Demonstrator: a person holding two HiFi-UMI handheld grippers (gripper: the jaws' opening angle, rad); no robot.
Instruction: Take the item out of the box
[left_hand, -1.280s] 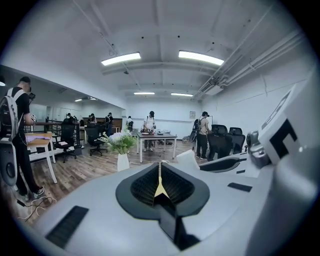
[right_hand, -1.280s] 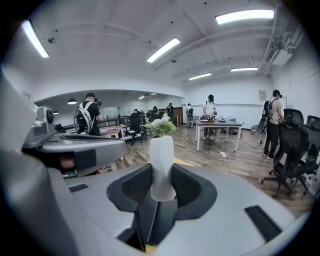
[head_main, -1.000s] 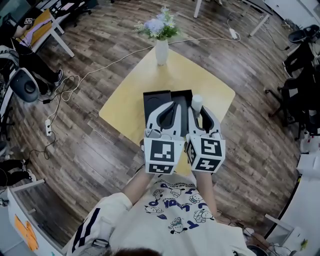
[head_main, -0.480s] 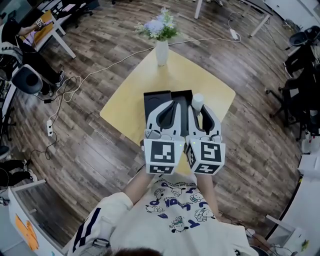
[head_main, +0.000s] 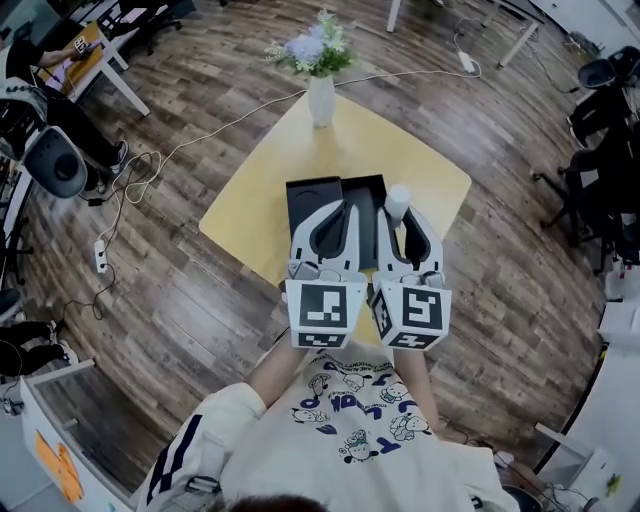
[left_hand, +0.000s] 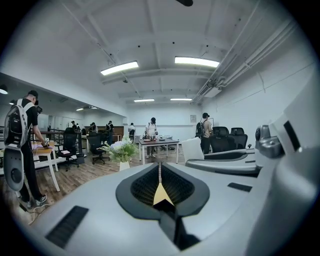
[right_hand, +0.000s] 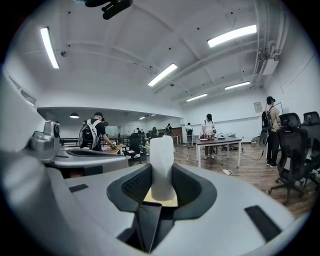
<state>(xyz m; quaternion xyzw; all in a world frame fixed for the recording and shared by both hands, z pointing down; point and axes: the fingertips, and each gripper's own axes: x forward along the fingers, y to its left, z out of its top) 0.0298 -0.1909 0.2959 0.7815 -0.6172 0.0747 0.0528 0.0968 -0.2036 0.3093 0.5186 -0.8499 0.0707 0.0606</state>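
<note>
Holding both grippers side by side above the near half of the yellow table (head_main: 262, 170), the person points them nearly level, away from the body. Marker cubes face up at the camera.

Right gripper (head_main: 398, 216) (right_hand: 162, 176): jaws part-way apart and clamped on the white item (head_main: 396, 201) (right_hand: 162, 162). Item stands upright between the pads, rounded top poking above the jaws. Pads press on both its sides. A patch of yellow tabletop shows under it in the right gripper view. From the head view, the item sits over the right edge of the black box (head_main: 363, 184), lifted in the grip rather than lying inside.

Left gripper (head_main: 343, 208) (left_hand: 160, 169): jaws brought together, tips meeting, nothing between them. Only a thin wedge of yellow table visible through the slot behind the tips. From the head view, it hangs over the box, whose left half (head_main: 308, 196) looks like a flat dark panel; inside of the box mostly covered by the grippers.

White vase (head_main: 321, 101) (left_hand: 123, 165) with flowers (head_main: 314, 50) stands at the far corner of the table, well apart from the box. White cable (head_main: 215, 130) trails across the wood floor. Several people stand at desks in the background of both gripper views.
</note>
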